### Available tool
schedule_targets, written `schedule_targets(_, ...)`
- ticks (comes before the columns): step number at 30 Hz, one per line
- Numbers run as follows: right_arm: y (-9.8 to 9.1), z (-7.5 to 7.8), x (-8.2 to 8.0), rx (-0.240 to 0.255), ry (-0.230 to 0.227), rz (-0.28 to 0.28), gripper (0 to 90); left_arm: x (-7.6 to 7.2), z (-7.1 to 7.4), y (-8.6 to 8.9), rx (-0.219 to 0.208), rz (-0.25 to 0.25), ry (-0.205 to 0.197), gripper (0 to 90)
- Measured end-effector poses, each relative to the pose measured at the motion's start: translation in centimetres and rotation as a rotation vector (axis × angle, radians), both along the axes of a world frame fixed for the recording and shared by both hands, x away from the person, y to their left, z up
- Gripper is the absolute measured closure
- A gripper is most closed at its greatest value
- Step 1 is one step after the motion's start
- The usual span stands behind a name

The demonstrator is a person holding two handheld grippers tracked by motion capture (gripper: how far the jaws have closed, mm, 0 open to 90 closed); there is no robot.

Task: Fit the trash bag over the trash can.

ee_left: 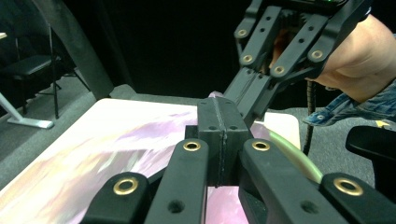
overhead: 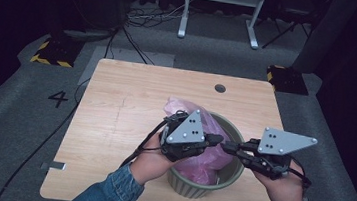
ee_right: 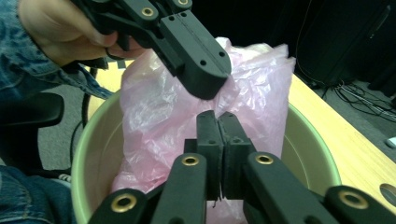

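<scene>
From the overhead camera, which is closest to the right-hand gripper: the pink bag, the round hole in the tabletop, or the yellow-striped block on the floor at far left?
From the right gripper:
1. Pink bag, beside its tips, in the green bucket.
2. Round hole, at the table's far edge.
3. Yellow-striped block, floor, far left.

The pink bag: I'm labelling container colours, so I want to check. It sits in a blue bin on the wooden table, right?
Not blue. The pink bag sits in a green bin on the wooden table; the right gripper view shows the bin's green rim.

High view above the person's side, looking forward and down on the table (overhead: 113, 124), both gripper views close in, probably near level, sharing the pink bag (ee_right: 261, 93) in the green bowl (ee_right: 308, 135).
</scene>
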State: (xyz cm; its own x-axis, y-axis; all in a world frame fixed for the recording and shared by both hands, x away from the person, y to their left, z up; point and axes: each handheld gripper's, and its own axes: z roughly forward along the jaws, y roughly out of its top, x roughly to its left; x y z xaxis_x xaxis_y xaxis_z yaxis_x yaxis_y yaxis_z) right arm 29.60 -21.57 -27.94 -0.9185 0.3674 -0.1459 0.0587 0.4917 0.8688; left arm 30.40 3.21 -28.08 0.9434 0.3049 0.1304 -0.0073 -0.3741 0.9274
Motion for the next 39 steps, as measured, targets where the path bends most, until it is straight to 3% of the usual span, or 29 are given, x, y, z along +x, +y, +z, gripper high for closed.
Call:
schedule_targets(7, -1.1, -0.2, -0.2, 0.022, -0.007, -0.008, 89.7, 0.2, -0.2, 1.1, -0.012, 0.038, -0.004, 90.0)
schedule_targets(11, -1.9, -0.1, -0.2, 0.046, 0.011, 0.022, 89.4, 0.5, -0.3, 1.9, -0.02, 0.064, 0.0, 90.0)
schedule_targets(16, -3.0, -0.1, -0.4, 0.036, 0.019, 0.003, 89.7, 0.8, -0.7, 3.2, -0.023, 0.105, -0.003, 90.0)
schedule_targets(21, -4.3, -0.4, 0.0, 0.062, 0.045, -0.007, 89.7, 1.2, -1.1, 5.0, -0.048, 0.138, -0.004, 90.0)
schedule_targets(25, -5.6, -1.0, 0.3, 0.063, 0.065, -0.032, 89.7, 1.4, -1.6, 6.5, -0.063, 0.176, 0.008, 90.0)
schedule_targets(29, -7.7, -1.8, 0.7, 0.06, 0.09, -0.094, 89.7, 1.5, -2.1, 8.1, -0.071, 0.225, 0.007, 90.0)
schedule_targets(39, -11.0, -2.4, -0.4, 0.06, 0.088, -0.157, 89.7, 0.8, -2.9, 12.6, -0.077, 0.324, 0.004, 90.0)
